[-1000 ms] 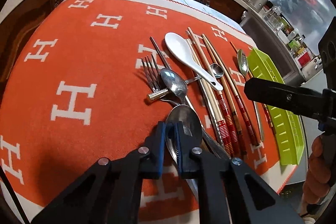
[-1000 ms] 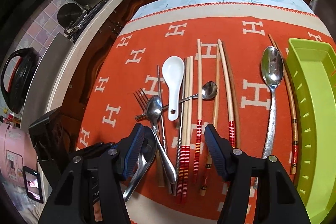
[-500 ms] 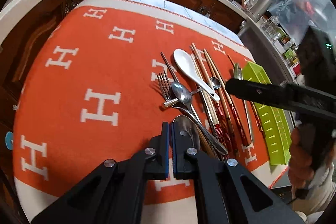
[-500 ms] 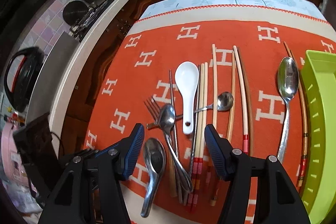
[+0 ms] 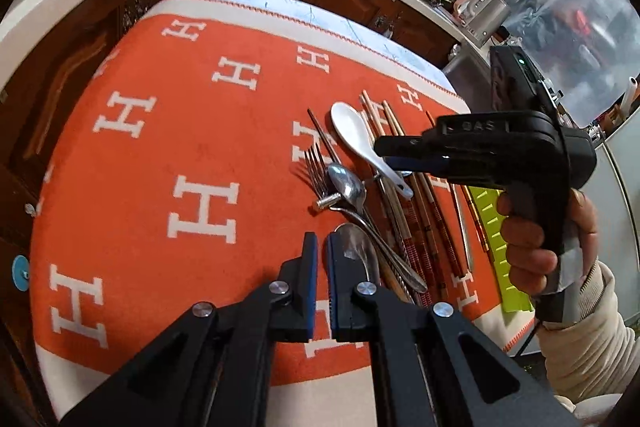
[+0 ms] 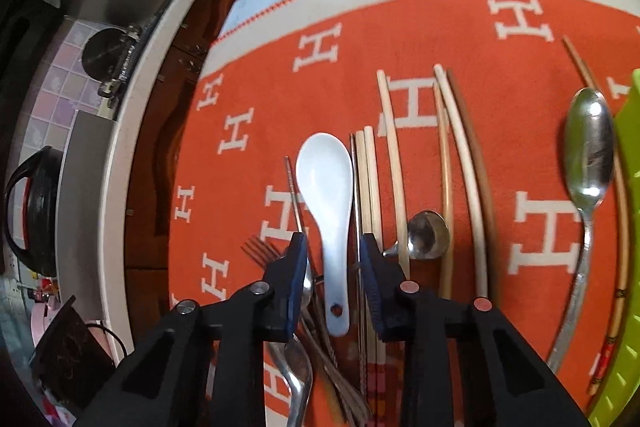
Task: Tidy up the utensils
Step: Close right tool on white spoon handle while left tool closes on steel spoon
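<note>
Right gripper [image 6: 333, 269] low over utensil pile on orange cloth [image 6: 400, 27] covering tabletop; white ceramic spoon [image 6: 326, 187] handle lies between its fingers, gaps visible both sides, pads not pressing. Jaws have just been closing, still apart. Left gripper [image 5: 322, 259] nearly closed, empty, just left of steel spoon [image 5: 358, 251] bowl. Green tray [image 6: 628, 227] at cloth's right edge.
</note>
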`<state>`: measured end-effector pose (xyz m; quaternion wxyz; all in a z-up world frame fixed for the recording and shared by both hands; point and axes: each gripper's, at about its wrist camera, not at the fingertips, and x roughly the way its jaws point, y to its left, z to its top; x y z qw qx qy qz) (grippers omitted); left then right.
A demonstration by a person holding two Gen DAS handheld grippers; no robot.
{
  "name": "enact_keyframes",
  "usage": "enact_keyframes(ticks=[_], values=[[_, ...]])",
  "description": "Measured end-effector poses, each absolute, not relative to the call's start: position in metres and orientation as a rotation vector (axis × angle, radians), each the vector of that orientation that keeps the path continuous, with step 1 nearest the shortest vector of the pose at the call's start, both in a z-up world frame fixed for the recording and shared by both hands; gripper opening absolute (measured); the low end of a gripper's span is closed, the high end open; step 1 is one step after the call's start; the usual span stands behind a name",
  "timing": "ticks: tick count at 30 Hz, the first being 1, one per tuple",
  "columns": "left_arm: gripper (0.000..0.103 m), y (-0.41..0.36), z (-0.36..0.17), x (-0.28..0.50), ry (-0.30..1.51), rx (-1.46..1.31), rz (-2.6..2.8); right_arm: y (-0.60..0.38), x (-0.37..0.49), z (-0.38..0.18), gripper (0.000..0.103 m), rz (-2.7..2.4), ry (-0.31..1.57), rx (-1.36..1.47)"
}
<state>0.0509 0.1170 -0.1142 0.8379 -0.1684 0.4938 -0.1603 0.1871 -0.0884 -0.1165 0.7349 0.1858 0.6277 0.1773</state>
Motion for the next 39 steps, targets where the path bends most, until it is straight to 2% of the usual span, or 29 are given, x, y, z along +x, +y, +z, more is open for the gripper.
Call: enact_keyframes(ticks=[3, 9, 23, 26, 31, 35, 39], values=[[0.015, 0.117, -0.122, 0.053, 1.066, -0.369, -0.334, -0.086, 0.193, -0.121, 0.028, 0.377, 1.368, 0.394], [0.025, 0.121, -0.13, 0.056, 1.081, -0.398, -0.338, -0.073, 0.2, -0.119, 0.027, 0.377, 1.371, 0.351], [0.025, 0.105, -0.14, 0.063, 1.114, -0.365, -0.369, -0.05, 0.203, -0.13, 0.019, 0.377, 1.371, 0.288], [0.026, 0.102, -0.143, 0.065, 1.12, -0.357, -0.374, -0.04, 0.2, -0.129, 0.015, 0.361, 1.346, 0.207], [0.031, 0.095, -0.143, 0.07, 1.106, -0.338, -0.392, -0.026, 0.194, -0.126, 0.005, 0.344, 1.283, 0.089], [0.039, 0.086, -0.142, 0.071, 1.091, -0.299, -0.417, -0.027, 0.192, -0.125, 0.003, 0.359, 1.257, 0.081], [0.039, 0.077, -0.141, 0.07, 1.069, -0.239, -0.438, -0.036, 0.19, -0.123, 0.002, 0.374, 1.248, 0.115]])
